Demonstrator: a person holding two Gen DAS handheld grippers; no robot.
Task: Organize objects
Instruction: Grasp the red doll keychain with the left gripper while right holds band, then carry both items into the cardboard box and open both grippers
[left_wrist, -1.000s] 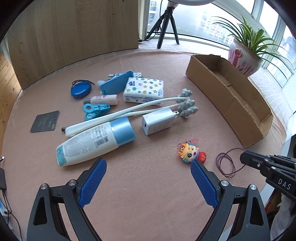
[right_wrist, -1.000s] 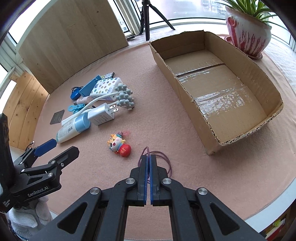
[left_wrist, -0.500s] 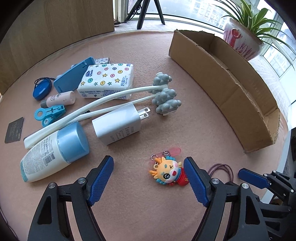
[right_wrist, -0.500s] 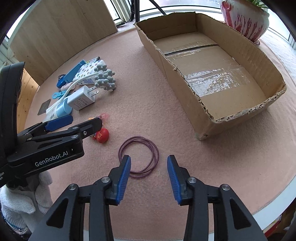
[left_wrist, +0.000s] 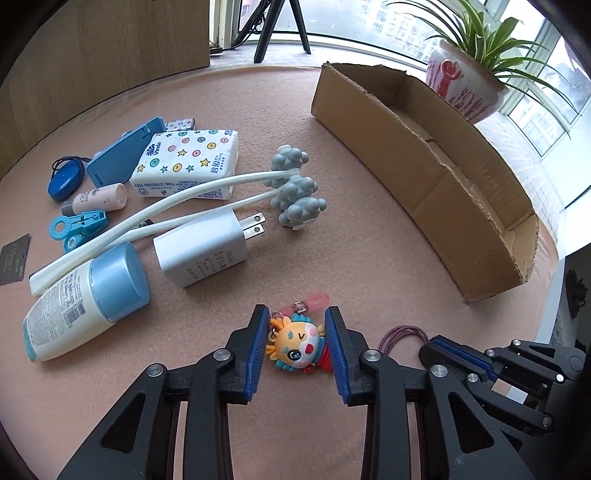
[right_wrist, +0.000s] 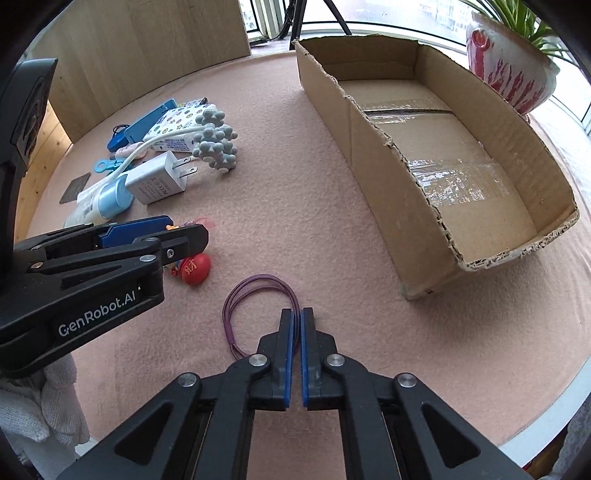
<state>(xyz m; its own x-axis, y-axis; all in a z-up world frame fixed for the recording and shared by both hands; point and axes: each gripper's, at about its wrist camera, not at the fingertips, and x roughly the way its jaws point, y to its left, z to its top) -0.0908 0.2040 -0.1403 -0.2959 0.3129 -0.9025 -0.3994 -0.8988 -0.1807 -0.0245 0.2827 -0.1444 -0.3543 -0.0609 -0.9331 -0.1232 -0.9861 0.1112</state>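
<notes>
Pink felt tabletop carries cardboard box, charger, lotion bottle, perhaps tissues.

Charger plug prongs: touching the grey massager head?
Apart. The left wrist view shows bare mat between the charger prongs and the grey massager head.

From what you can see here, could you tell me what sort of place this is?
Probably a home sunroom or enclosed balcony: curved windows looking out on apartment blocks, a potted plant on the sill, and household odds and ends beside a cardboard box on a felt-covered table.
</notes>
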